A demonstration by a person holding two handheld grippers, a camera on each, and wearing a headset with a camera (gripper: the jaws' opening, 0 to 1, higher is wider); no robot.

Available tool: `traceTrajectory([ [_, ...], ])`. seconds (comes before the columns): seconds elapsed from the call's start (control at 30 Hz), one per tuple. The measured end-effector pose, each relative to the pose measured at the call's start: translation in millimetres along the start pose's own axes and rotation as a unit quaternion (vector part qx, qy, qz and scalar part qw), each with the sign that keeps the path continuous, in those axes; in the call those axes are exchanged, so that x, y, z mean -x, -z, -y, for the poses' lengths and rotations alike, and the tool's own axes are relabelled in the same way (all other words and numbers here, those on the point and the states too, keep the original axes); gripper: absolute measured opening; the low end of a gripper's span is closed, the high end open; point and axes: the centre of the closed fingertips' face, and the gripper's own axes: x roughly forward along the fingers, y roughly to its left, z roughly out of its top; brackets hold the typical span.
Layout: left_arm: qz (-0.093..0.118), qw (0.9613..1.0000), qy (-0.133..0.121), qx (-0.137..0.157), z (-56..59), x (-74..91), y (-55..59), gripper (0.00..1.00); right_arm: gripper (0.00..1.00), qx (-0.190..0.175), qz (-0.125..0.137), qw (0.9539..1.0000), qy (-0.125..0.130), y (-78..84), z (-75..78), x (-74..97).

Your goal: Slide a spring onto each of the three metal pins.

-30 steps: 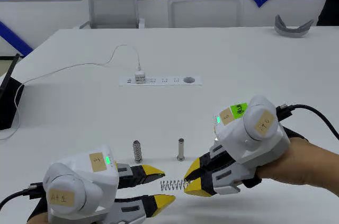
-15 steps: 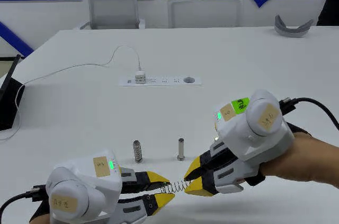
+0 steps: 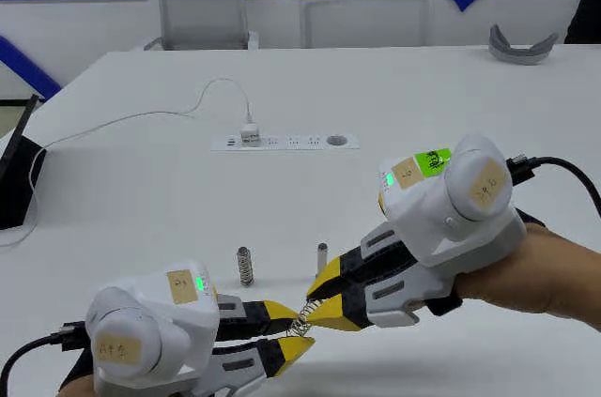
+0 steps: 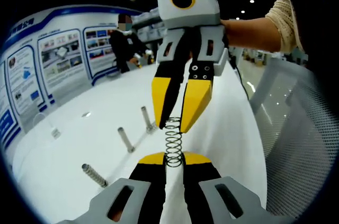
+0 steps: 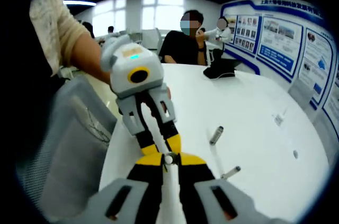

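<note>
Two grippers share one spring [image 4: 173, 142]: we see left gripper [image 4: 174, 159] and right gripper [image 4: 173, 124] each clamped on one end, spring mid-air above the table [image 3: 423, 106], near two bare pins [image 4: 125, 140].

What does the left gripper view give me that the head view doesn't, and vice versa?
Left gripper view adds the third pin, bare, at the far end of the row, plus a clear side-on look at the spring. Head view adds the power strip and grey chair beyond the work. Both show the right tool shut on the spring, its other end between the jaws of the left tool, the sprung pin and a bare pin.
</note>
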Motion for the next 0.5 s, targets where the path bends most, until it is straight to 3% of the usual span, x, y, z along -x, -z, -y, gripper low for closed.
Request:
traceTrajectory([
  [0.27,0.007,1.0000,-0.002,0.006,-0.2,-2.6,-4.9,0.11,0.12,-0.002,0.020,0.9998,0.006,-9.4,0.3,-4.0],
  [0.5,0.012,0.9998,-0.007,0.012,-2.0,-5.3,-5.5,0.12,0.11,-0.005,0.022,0.9997,0.012,-9.2,2.1,-4.3],
])
